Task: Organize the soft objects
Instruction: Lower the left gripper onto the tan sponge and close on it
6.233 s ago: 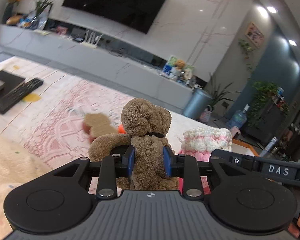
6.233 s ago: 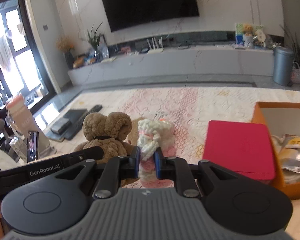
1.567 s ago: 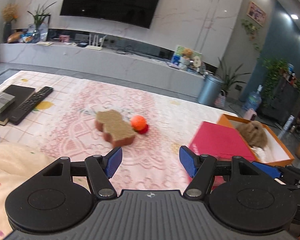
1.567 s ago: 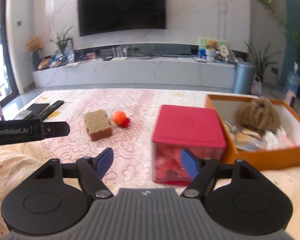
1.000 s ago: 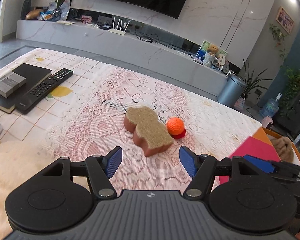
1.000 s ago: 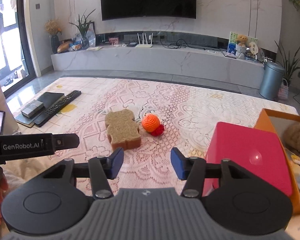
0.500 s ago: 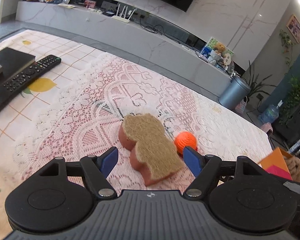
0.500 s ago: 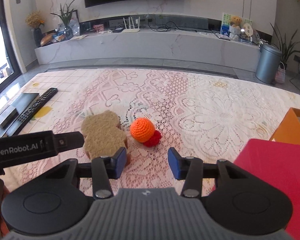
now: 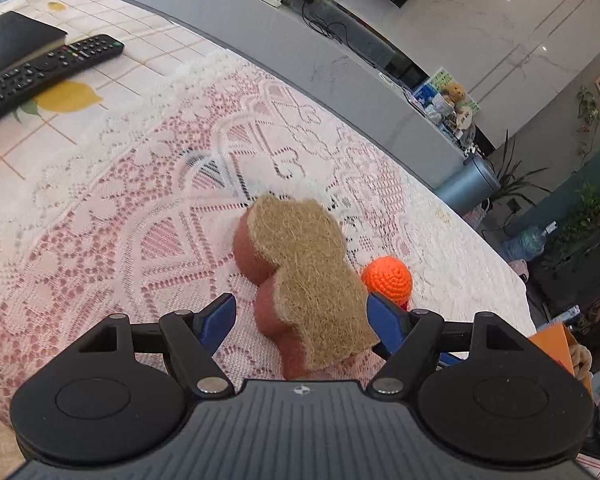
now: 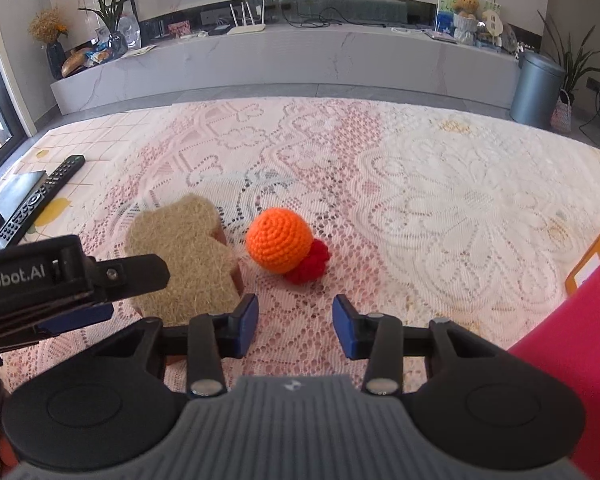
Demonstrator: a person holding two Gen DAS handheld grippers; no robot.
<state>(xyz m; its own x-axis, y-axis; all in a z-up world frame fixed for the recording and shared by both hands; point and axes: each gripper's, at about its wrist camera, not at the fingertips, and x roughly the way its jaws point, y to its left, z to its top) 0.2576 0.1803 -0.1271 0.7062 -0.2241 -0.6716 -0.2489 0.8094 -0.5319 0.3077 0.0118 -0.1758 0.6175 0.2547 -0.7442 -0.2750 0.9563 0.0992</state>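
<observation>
A bear-shaped sponge (image 9: 308,276) with a tan fibre top and brown body lies on the lace cloth. My left gripper (image 9: 300,316) is open, its blue pads on either side of the sponge's near end, not closed on it. The sponge (image 10: 184,256) also shows in the right wrist view, partly behind the left gripper's body. An orange crochet ball (image 10: 279,245) with a red tuft lies just right of the sponge, also seen in the left wrist view (image 9: 387,280). My right gripper (image 10: 295,326) is open and empty, a short way in front of the ball.
A red lidded box (image 10: 580,360) and an orange box edge (image 10: 596,256) stand at the right. A black remote (image 9: 40,72) and a dark book (image 9: 16,38) lie at the left. The table (image 10: 460,200) carries a pink-white lace cloth.
Both grippers have moved forward and down toward the table. The left one now straddles the sponge; the right one has closed in on the orange ball. Both stay open.
</observation>
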